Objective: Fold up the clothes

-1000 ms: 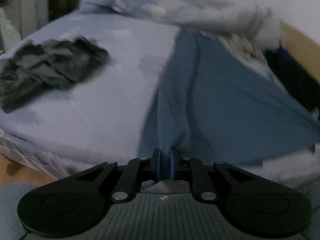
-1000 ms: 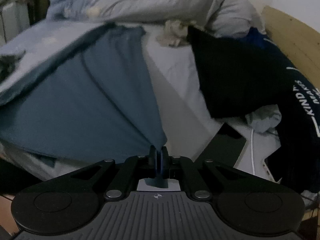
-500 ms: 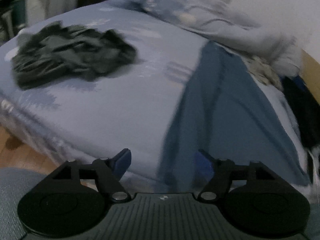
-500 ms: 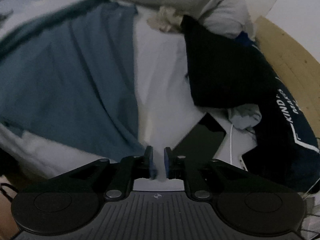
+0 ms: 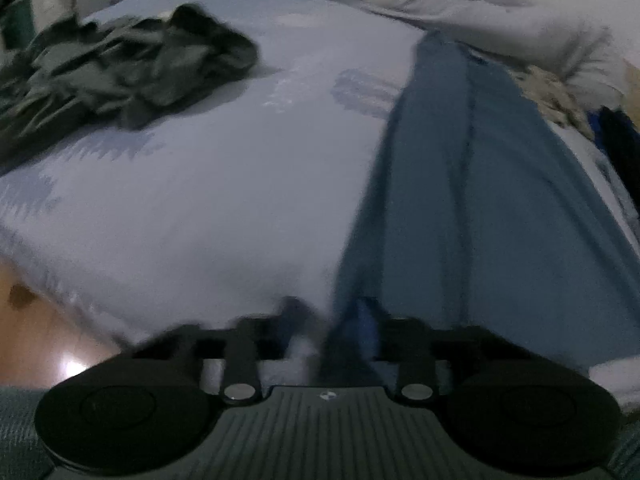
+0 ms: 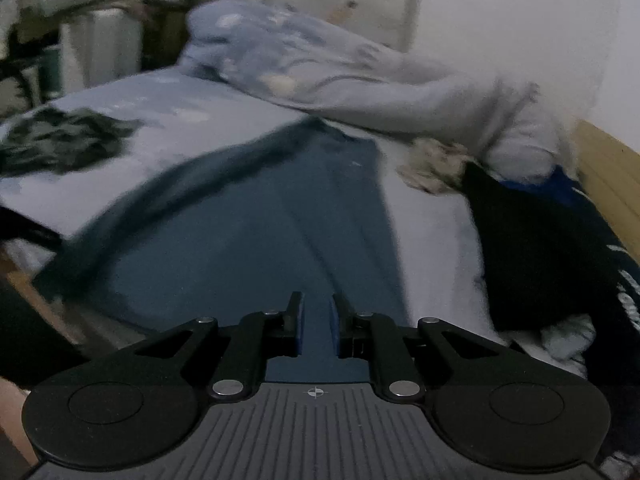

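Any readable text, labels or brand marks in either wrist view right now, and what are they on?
No text can be read now.
White lettering on the dark garment at the right edge of the right wrist view: too blurred and cut off to read.
Left wrist view: no text visible.

Left gripper (image 5: 328, 328): fingertips motion-blurred, grip on blue garment (image 5: 480, 208) unreadable. Dark crumpled garment (image 5: 120, 76): cut off at frame's left edge. Black garment (image 6: 540, 248): white lettering smeared, illegible; right part cropped. Bedside furniture (image 6: 100, 52): blurred.

On the bed (image 5: 200, 200), the spread garment (image 5: 480, 200) lies right of the crumpled clothes (image 5: 120, 68), before the duvet (image 5: 480, 8).
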`<state>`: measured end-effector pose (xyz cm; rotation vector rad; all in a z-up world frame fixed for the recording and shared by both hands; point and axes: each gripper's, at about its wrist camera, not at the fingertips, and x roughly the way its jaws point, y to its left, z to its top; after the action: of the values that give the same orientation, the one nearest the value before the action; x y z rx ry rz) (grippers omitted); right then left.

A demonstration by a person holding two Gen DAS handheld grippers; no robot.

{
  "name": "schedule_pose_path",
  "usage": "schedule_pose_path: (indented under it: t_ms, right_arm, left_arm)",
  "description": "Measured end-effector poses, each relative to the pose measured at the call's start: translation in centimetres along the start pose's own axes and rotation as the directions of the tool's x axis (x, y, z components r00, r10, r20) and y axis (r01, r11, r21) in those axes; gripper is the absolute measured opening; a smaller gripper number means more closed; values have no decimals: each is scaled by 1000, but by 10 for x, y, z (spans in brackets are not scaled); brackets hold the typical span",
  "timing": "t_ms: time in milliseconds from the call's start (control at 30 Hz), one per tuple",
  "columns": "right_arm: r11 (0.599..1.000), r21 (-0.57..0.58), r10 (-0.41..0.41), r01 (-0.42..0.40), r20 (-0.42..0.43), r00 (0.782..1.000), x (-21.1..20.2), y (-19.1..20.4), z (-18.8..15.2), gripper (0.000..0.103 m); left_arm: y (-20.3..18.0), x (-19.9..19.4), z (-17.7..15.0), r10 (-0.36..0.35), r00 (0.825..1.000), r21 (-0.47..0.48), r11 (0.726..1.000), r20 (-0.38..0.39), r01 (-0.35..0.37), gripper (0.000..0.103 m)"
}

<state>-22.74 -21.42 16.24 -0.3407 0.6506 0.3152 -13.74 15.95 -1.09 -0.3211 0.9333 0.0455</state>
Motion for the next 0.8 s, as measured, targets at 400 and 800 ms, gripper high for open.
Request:
schedule_pose_path:
  t_ms: [400, 800]
  right_arm:
    - [969, -189, 165, -161, 3, 986, 0, 77, 0, 29]
    - [968, 195, -154, 157, -27, 988, -53, -48, -41, 29]
  left_arm:
    - [-96, -46, 42, -425, 892, 62, 905, 153, 420, 6]
    - [-287, -10, 11, -561, 828, 308, 784, -23, 539, 6]
